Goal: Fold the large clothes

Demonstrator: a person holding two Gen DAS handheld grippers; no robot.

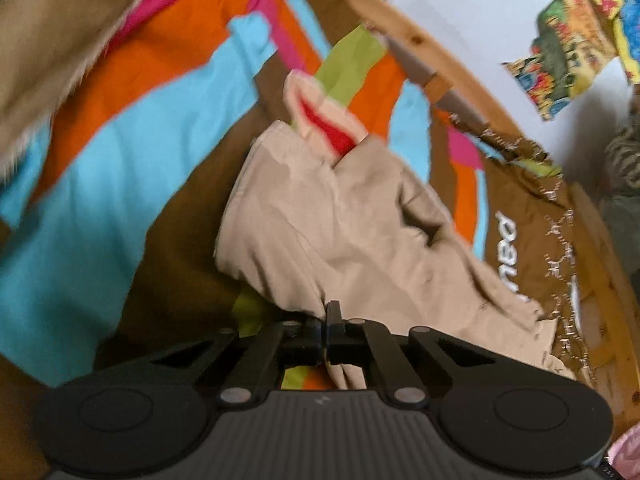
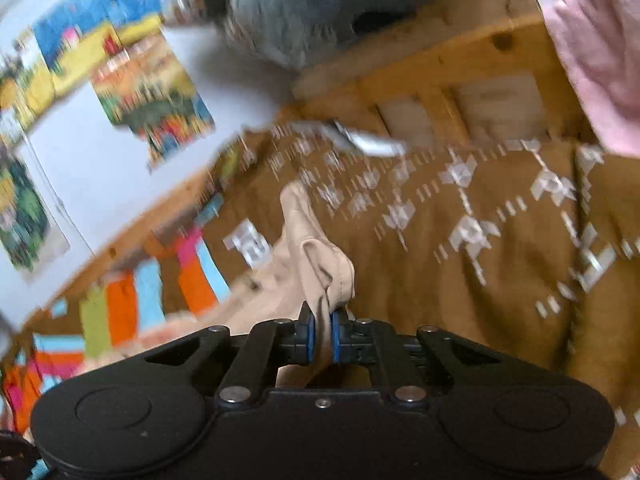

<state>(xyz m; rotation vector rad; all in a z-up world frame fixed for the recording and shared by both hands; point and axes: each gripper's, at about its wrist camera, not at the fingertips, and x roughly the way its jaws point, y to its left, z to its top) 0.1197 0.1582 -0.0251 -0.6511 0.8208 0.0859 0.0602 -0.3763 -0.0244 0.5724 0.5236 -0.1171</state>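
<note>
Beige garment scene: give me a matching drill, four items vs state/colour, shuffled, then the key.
Items:
1. left gripper
2. beige garment
3. bedspread
4. brown pillow

States:
A. white geometric pattern
B. bright multicolour blocks
C. shut on a cloth edge
D. pinched by both grippers, crumpled between

Pairs: 1-C, 2-D, 3-B, 4-A. The right gripper is also shut on the garment.
</note>
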